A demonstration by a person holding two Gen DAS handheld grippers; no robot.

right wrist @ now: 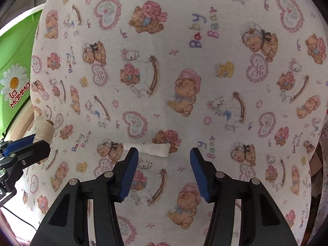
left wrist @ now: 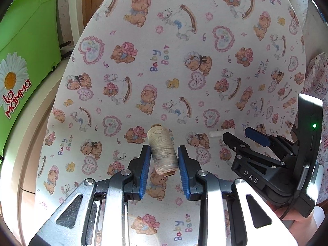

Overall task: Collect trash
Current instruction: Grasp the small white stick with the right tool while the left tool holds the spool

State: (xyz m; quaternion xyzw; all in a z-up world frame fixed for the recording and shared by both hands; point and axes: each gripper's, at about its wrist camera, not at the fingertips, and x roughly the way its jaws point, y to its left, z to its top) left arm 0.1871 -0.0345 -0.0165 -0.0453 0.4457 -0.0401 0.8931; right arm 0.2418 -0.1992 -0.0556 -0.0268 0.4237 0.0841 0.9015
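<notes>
- My left gripper (left wrist: 163, 160) has blue pads on silver metal arms; between them is a spool of cream thread (left wrist: 163, 150) with a tan core.
- My right gripper (right wrist: 164, 172) has blue pads on black arms.
- The ironing board cover (left wrist: 184, 65) is white, printed with brown teddy bears in pink bonnets, pink hearts, yellow ducks and pastel "Baby Bear" lettering.
- At 12 o'clock from my right pads lies a plain white plastic piece (right wrist: 152, 149).
- At 9 o'clock in the left view, a lime-green bin (left wrist: 26, 47) bears a white daisy and red "La Mamma".
</notes>
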